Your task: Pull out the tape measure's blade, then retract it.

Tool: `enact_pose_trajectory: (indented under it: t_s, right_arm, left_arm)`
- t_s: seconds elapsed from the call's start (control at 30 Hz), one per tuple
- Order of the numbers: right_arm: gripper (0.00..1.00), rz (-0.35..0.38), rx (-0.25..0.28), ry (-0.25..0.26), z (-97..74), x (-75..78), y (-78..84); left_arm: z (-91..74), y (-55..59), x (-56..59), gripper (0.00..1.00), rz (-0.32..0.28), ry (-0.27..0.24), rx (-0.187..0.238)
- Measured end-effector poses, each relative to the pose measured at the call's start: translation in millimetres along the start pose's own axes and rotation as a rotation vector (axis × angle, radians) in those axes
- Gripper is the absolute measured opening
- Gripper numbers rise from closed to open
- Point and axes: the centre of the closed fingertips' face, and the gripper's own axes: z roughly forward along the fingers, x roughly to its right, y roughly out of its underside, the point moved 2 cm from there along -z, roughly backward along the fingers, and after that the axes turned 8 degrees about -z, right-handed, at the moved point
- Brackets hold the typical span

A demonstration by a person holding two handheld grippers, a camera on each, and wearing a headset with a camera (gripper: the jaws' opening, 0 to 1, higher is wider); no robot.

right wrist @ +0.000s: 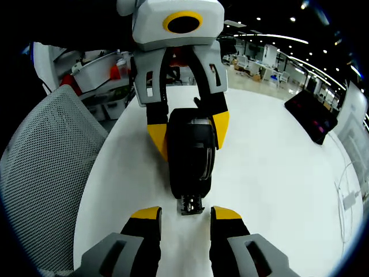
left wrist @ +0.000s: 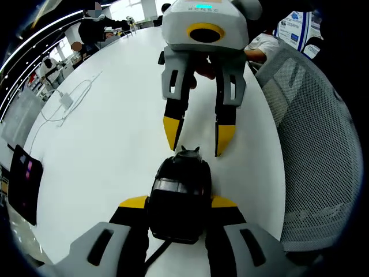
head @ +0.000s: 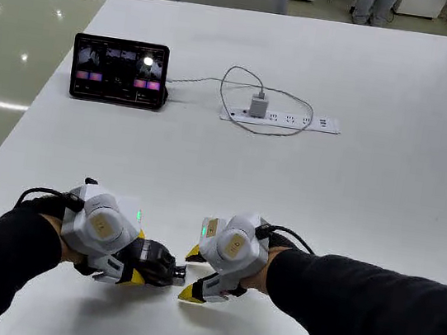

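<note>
While the left gripper (head: 137, 257) is clamping the tape measure (head: 158, 262) at the table's (head: 328, 191) front edge, the right gripper (head: 190, 275) is gaping around the blade tip (right wrist: 190, 205).

Bright overhead light glares off the floor (head: 27, 23); fisheye views warp at edges.

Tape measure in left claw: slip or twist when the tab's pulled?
Probably rigid: tape measure looks hard-shelled, glossy, so may slip. The left claw clamps its flat sides, likely resisting twist. Its blade tab is small; right claw may lose it.
</note>
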Motion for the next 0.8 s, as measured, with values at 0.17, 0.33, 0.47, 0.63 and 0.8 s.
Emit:
enact_pose_trajectory:
  t_s: [0.17, 0.33, 0.47, 0.63, 0.8]
  right_arm:
    - [0.22, 0.016, -0.001, -0.002, 5.0, 3.1, 0.4]
    - [0.13, -0.015, -0.011, 0.01, 14.8, 6.4, -4.4]
    - [0.11, -0.023, -0.014, 0.005, 11.0, 7.8, -3.5]
    - [0.11, -0.03, -0.013, 0.006, 11.1, 8.1, -2.3]
    - [0.1, 0.037, 0.012, -0.017, 8.9, 5.6, -1.1]
  left_arm:
    - [1.3, 0.8, -1.5, 0.32, -0.025, -0.004, 0.012]
    - [1.5, 0.8, -1.1, 0.32, -0.026, 0.0, 0.013]
    - [1.6, 1.3, -1.6, 0.32, -0.023, 0.008, 0.006]
    - [1.4, 1.8, -2.0, 0.31, -0.03, 0.019, 0.011]
    - [1.6, 1.5, -0.7, 0.31, -0.015, 0.026, -0.002]
